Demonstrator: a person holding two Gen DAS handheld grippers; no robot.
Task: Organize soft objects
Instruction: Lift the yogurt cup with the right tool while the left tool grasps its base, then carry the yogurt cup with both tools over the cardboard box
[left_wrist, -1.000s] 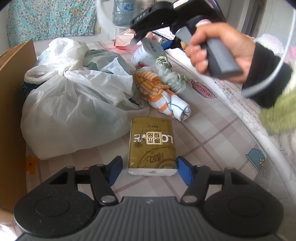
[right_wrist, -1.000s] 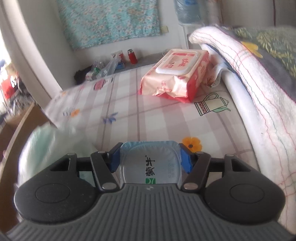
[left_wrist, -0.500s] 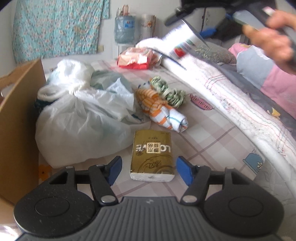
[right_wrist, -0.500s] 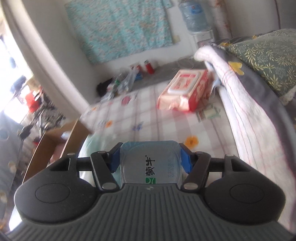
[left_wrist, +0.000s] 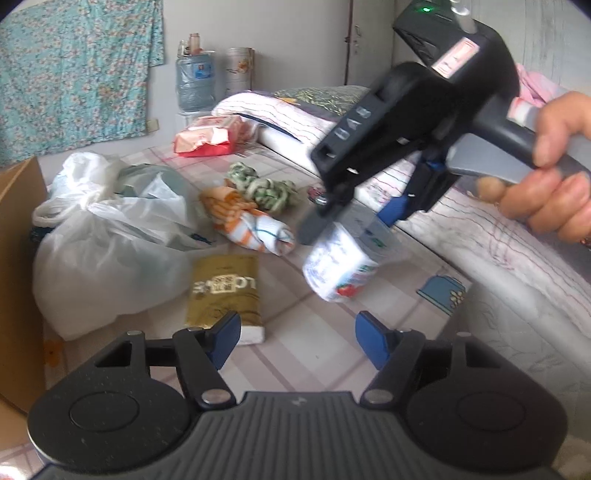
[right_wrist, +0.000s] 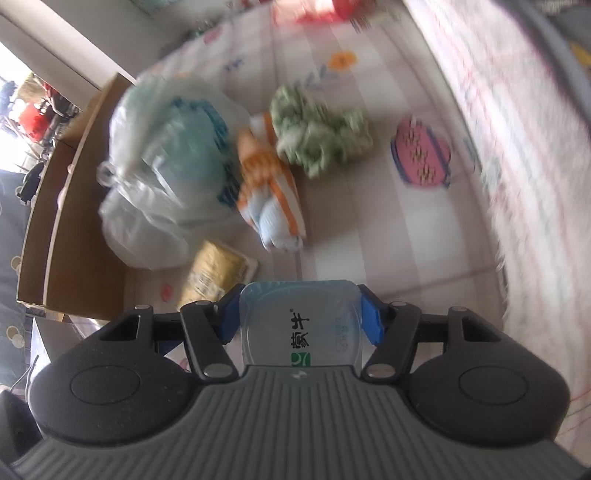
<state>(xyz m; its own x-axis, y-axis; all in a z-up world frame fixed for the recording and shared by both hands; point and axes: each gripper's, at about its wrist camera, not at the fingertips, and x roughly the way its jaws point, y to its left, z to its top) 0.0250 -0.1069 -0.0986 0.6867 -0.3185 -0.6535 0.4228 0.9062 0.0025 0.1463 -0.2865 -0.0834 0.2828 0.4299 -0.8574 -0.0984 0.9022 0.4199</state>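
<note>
My right gripper (right_wrist: 299, 319) is shut on a white yogurt cup (right_wrist: 299, 325) with a blue lid. In the left wrist view the cup (left_wrist: 343, 266) hangs tilted above the checked bed sheet, between the right gripper's blue fingers (left_wrist: 393, 210). My left gripper (left_wrist: 297, 334) is open and empty, low over the sheet. A gold tissue pack (left_wrist: 225, 291) lies just ahead of its left finger. Beyond it lie an orange-striped rolled towel (left_wrist: 251, 221) and a green knotted cloth (left_wrist: 266, 188). The right wrist view shows the towel (right_wrist: 269, 188), the green cloth (right_wrist: 317, 136) and the tissue pack (right_wrist: 214, 273) below.
A full white plastic bag (left_wrist: 107, 236) lies left of the tissue pack, against a cardboard box (left_wrist: 18, 266). A red wet-wipes pack (left_wrist: 208, 134) sits at the far end. A folded quilt (left_wrist: 461, 221) runs along the right edge.
My right gripper has swung down from high at the back to just ahead of the left gripper, carrying the cup and now looking down at the sheet. My left gripper shifted right, off the tissue pack.
</note>
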